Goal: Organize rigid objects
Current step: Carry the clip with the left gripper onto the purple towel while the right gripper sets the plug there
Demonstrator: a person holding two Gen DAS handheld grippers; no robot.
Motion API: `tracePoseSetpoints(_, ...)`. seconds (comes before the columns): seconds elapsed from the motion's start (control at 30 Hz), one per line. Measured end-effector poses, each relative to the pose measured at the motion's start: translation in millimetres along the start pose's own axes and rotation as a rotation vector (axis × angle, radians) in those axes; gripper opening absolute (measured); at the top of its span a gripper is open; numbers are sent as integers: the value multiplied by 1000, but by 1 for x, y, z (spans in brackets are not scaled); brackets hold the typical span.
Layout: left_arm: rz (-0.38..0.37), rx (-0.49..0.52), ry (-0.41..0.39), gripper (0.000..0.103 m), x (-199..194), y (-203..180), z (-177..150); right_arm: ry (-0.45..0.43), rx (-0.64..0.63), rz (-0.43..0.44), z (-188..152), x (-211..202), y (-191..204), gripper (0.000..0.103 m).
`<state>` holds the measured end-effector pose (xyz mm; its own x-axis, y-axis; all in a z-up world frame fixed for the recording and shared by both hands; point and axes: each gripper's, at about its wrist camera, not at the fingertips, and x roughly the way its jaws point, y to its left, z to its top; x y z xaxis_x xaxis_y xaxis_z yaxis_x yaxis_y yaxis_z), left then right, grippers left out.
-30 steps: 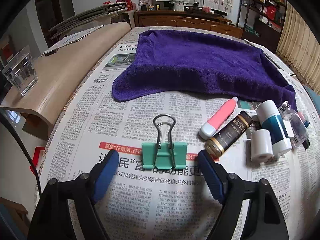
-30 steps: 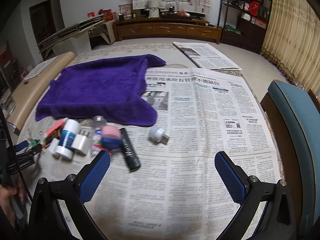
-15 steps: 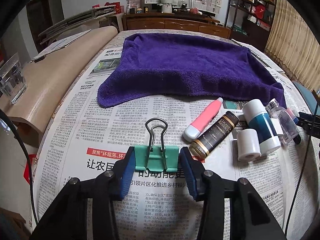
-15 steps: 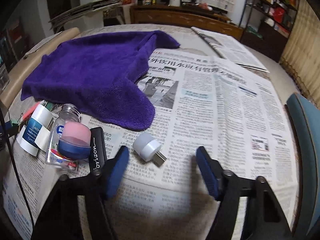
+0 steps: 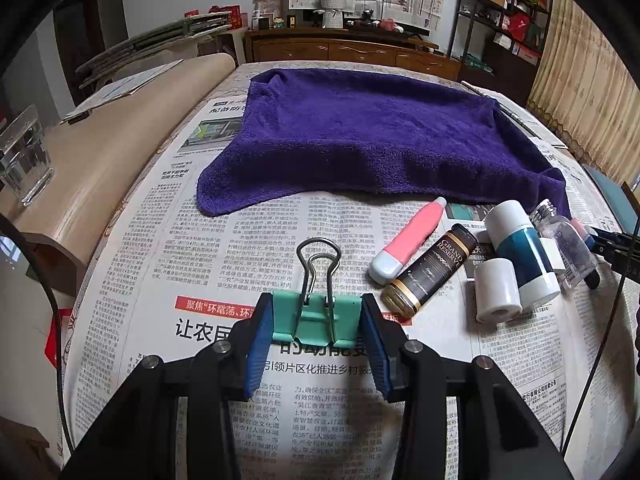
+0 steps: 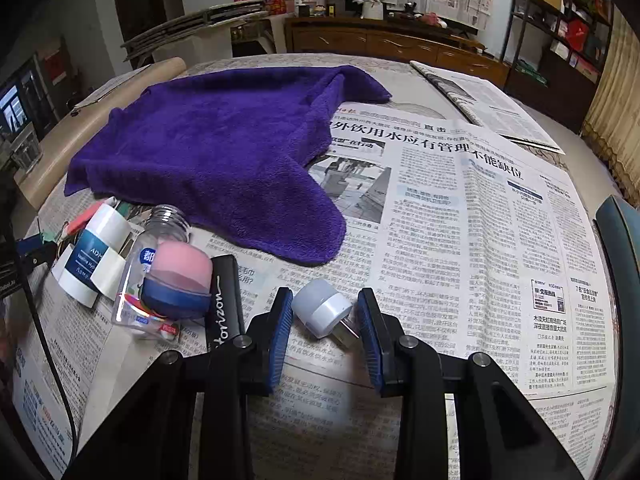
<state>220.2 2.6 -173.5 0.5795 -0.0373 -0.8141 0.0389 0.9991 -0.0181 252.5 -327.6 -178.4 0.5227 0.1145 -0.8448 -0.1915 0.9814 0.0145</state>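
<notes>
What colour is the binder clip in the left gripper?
Mint green body with silver wire handles: binder clip, held by the left gripper. Clearest in the left wrist view.

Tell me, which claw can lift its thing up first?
Probably the left claw: its pads already squeeze the green binder clip. The right claw only surrounds the little white USB light, with gaps showing.

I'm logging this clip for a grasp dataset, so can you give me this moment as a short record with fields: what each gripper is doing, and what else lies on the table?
left gripper: shut on the green binder clip, pads on its two sides
right gripper: around the small white USB light, contact unclear
surface: newspaper
cloth: purple towel, spread out
nearby clutter: pink tube, dark bottle, white and teal bottle
</notes>
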Motion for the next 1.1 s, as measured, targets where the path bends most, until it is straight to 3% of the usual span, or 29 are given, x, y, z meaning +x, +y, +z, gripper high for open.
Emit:
tracePoseSetpoints(0.4,7,-26,-17,41,-9,11,-2,-30,17,53,1,-26,8,33)
tracePoseSetpoints(0.67,-7,-45,-61,41,-34,16,15,-55,50,81,8,-38,17,33)
tracePoseSetpoints(0.97,-28,10,-102,41,-51,12,74,-105,84,87,54,-45,20,33)
tracePoseSetpoints(1.1,-83,44,-104,41,-43,5,114,-128,82,92,90,-41,23,33)
